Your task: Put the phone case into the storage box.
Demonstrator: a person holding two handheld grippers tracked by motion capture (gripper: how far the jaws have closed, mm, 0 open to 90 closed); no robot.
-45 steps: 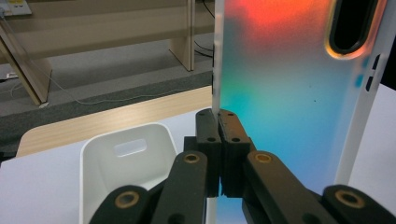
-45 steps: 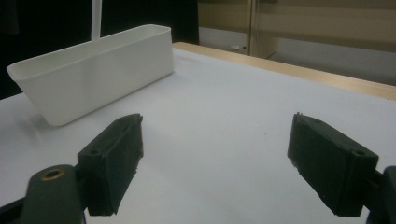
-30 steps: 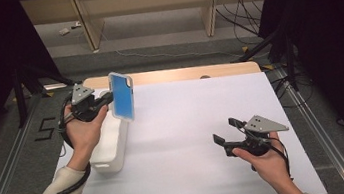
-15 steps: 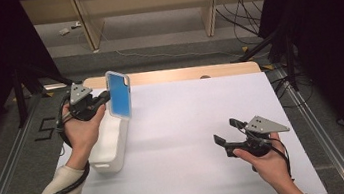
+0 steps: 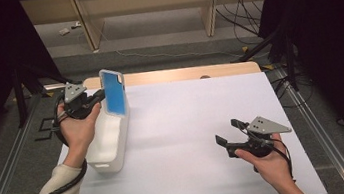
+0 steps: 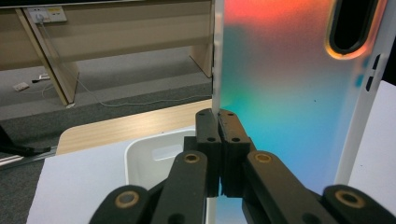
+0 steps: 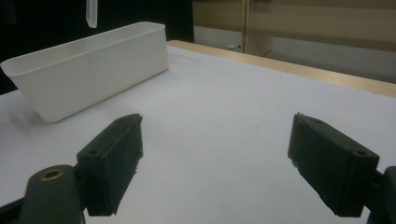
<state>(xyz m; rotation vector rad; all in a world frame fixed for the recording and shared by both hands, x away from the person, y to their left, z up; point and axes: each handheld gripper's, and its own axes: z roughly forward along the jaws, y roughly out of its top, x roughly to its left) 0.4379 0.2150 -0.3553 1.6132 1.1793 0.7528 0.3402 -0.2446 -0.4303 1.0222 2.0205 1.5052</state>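
While my left gripper (image 5: 98, 96) pinches the phone case (image 5: 114, 92) upright just above the white bin (image 5: 107, 140), dropping it in remains; my right gripper (image 5: 230, 132) waits open, well apart from the bin.

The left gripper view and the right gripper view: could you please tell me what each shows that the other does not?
Left gripper view: the left gripper, shut on the edge of a phone case with a camera cutout, and the white bin's handle slot. Right gripper view: the right gripper, jaws wide apart over the white table sheet, and the bin's long outer wall. Both share the white bin and the table's wooden edge.
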